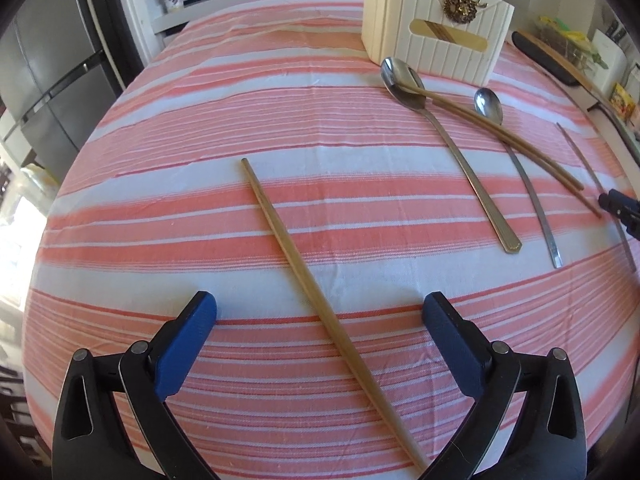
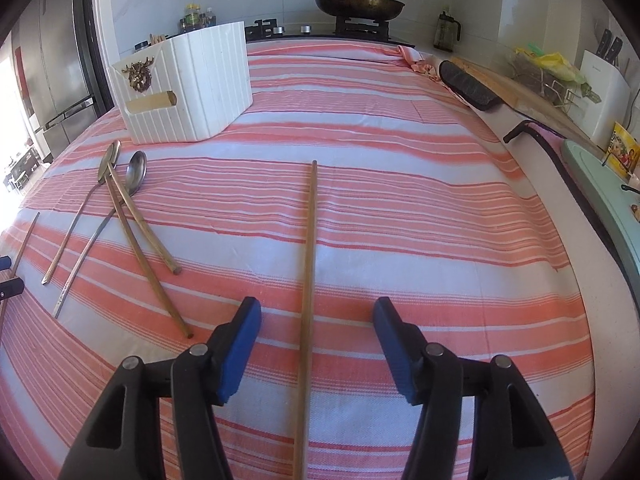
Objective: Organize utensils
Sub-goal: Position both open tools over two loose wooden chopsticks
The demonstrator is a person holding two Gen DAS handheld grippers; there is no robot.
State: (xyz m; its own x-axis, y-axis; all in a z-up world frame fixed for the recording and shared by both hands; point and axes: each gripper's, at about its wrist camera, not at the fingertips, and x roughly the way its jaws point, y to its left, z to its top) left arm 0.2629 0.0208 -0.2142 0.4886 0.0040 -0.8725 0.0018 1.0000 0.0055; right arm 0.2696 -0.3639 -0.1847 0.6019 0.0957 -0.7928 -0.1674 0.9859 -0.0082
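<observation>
Wooden chopsticks: one point(image 1: 304, 276) lies between the left gripper's point(image 1: 320, 312) spread fingers, one point(image 2: 308, 280) between the right gripper's point(image 2: 316, 316) spread fingers; two more crossed chopsticks point(image 2: 136, 236) and two spoons point(image 2: 134, 176) sit at left, below one white holder point(image 2: 188, 88) at upper left.

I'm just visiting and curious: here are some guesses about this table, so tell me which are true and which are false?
1. Both spoons already stand in the white holder. False: the two spoons lie on the striped cloth in front of it.
2. A chopstick lies between the open fingers of the right gripper. True.
3. The left gripper is clamped on a spoon. False: it is open, with a chopstick lying on the cloth between its fingers.
4. A pair of chopsticks lies across the spoons. True.
5. A lidded pan sits on the stove behind the table. True.
</observation>
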